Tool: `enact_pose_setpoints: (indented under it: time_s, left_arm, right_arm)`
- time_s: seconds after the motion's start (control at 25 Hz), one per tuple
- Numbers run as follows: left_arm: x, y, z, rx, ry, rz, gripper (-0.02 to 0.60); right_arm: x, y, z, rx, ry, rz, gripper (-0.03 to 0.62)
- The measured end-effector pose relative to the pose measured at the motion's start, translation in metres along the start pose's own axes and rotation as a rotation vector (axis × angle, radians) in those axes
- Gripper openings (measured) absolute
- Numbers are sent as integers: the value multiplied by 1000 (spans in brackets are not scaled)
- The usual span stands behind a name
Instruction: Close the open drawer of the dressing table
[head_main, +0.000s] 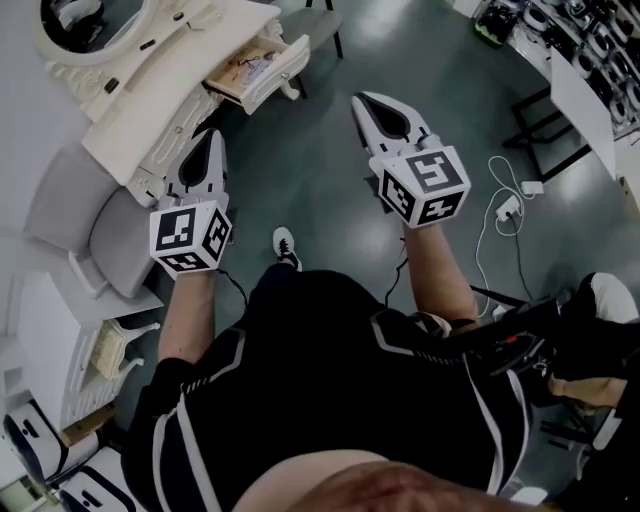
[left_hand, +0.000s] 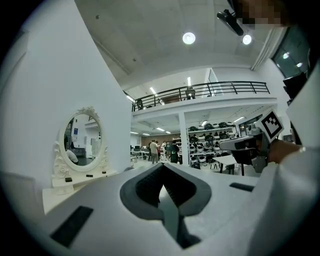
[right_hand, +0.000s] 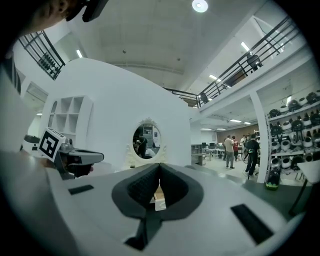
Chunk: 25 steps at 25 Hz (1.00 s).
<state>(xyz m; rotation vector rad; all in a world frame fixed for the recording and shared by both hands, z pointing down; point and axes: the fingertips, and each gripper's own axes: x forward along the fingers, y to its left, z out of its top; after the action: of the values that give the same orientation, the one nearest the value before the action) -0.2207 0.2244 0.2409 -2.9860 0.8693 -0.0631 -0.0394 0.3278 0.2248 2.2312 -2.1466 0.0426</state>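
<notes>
Head view: the dressing table (head_main: 150, 95) is cream-white with carved, scalloped edges, and stands at the upper left on a dark, glossy floor (head_main: 320, 170). Its open drawer (head_main: 262, 68) juts out of the table's front edge toward the right. The curved white front runs along that edge, and the inside is wood-coloured with paper-like things lying in it. The left gripper (head_main: 208, 150) and right gripper (head_main: 380, 112), both smooth white plastic with grey pads, point up the frame. Both are apart from the drawer, the left nearer the table's front edge. Each has its jaws brought together at the tips, nothing held. A grey padded seat (head_main: 115, 240) sits beside the table's lower end, and white cables (head_main: 500, 215) lie on the floor at right.

Left gripper view: the left gripper (left_hand: 161, 166) has its ribbed pads closed around an empty hollow. The oval, ornate-framed mirror (left_hand: 81, 142) stands at left in a large hall with a railed balcony.

Right gripper view: the right gripper (right_hand: 160, 166) has its tips meeting, and through the hollow a sliver of the drawer (right_hand: 157, 196) shows — pale wood.
</notes>
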Motion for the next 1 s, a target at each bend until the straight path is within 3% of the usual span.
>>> enact_pose_setpoints:
  time_s: [0.28,0.64,1.0]
  left_arm:
    - [52,42,10,-18,-36,-50,4]
    - [103,121,7,-60,-38,-38,5]
    - [136,193,2,-46,-30,-42,3]
  right_arm:
    - [59,-10,6,-5,20,-33,5]
    - [146,-6,9,-17,48,-32,5]
    - [224,5,11,-35,86,-25,5]
